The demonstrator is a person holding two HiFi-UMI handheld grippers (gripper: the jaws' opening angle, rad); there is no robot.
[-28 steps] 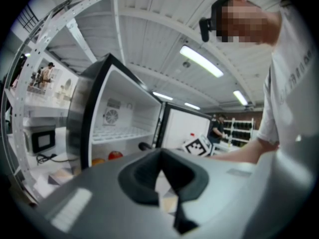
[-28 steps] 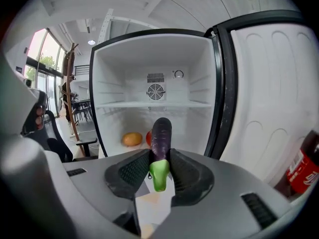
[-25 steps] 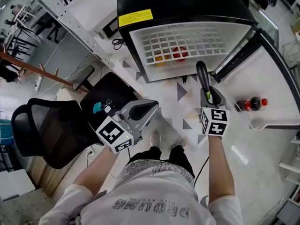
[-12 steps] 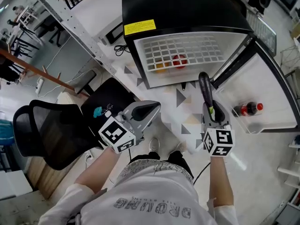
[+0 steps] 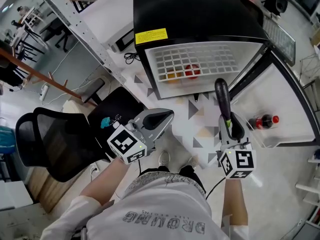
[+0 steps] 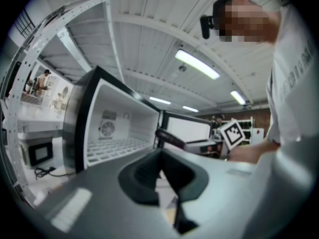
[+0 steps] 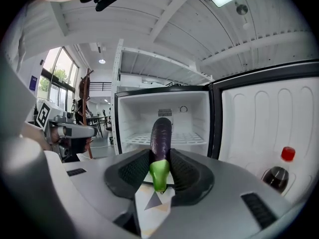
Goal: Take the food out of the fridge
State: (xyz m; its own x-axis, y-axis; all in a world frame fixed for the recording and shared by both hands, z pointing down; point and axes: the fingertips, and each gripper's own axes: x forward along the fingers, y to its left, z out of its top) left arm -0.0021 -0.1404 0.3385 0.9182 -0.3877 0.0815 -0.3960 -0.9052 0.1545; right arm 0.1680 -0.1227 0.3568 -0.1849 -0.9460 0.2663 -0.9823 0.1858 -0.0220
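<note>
glossy, smooth purple skin and a matt green cap are noted on the eggplant (image 7: 161, 131). ribbed matt black pads (image 7: 130, 172) are seen on the right gripper (image 7: 160, 159). the fridge (image 5: 200, 14) casing is recorded as glossy black, the chair (image 5: 50, 144) back as mesh.

Fridge wire shelf (image 5: 200, 54) dead ahead of my R claw (image 5: 230, 123); red (image 5: 192, 72) & orange food (image 5: 171, 75) show thru grid. Door shelf (image 5: 286, 130) right of claw w/ cola bottle (image 5: 264, 120).

The fridge (image 5: 200, 14) stood open in front of the person (image 5: 165, 209), with food (image 5: 191, 71) under its shelf (image 5: 200, 54), a bottle (image 5: 265, 120) in the door (image 5: 292, 101) on the right, a chair (image 5: 55, 139) on the left, and an eggplant (image 5: 222, 95) held in the right gripper (image 5: 227, 121).
</note>
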